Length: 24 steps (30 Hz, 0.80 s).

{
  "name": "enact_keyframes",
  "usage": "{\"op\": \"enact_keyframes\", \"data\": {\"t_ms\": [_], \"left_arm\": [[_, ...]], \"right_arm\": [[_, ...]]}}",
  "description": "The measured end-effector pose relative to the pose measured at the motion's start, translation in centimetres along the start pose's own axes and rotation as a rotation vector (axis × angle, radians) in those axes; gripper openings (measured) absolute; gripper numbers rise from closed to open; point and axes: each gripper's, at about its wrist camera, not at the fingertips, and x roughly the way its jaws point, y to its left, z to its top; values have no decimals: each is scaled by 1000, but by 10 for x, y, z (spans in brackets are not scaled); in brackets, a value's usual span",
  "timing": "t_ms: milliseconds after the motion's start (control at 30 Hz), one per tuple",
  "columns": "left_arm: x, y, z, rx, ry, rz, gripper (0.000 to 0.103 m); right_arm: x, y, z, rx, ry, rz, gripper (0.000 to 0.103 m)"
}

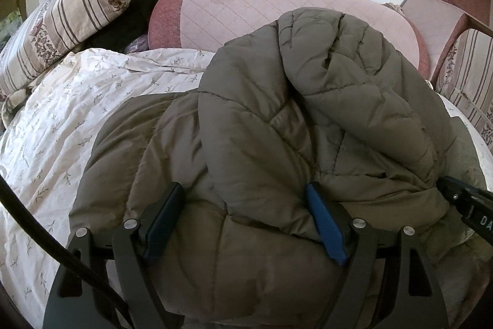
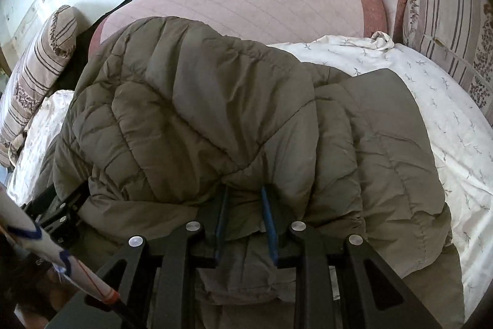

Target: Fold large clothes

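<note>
While the puffy olive jacket (image 1: 277, 128) lies bunched in the centre of both views on the floral sheet (image 1: 61, 119) of the bed, its top half doubled over toward the near edge, the right gripper (image 2: 245, 218) at lower centre of its frame pinches a ridge of the folded layer, probably to pin the fold. The left gripper (image 1: 243, 221), low in its frame, straddles a thick bulge with its fingers spread and not pressing, seemingly released so the padding can settle. A striped pillow (image 1: 61, 17) sits upper left.
</note>
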Motion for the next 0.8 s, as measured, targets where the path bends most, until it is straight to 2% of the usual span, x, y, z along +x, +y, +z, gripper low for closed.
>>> {"op": "enact_keyframes", "data": {"t_ms": [100,167,233,300,367,500,600,667,800], "left_arm": [[0,0,0,1,0,0,81],[0,0,0,1,0,0,81],[0,0,0,1,-1,0,81],[0,0,0,1,-1,0,81],[0,0,-1,1,0,1,81],[-1,-1,-1,4,-2,6,82],[-2,0,0,-3,-3,1,82],[-2,0,-1,-5,-4,2,82],[-2,0,-1,-6,-4,2,82]], "right_arm": [[-8,1,2,-18,-25,-20,25],[-20,6,3,-19,-75,-14,25],[-32,13,5,-40,-116,16,27],[-37,24,4,-63,-134,62,35],[-32,38,-2,-99,-94,115,37],[-3,46,-12,-132,22,91,39],[-13,40,-8,-106,10,113,38],[-27,33,-1,-87,-40,130,39],[-54,5,14,-32,-171,-17,39]]}}
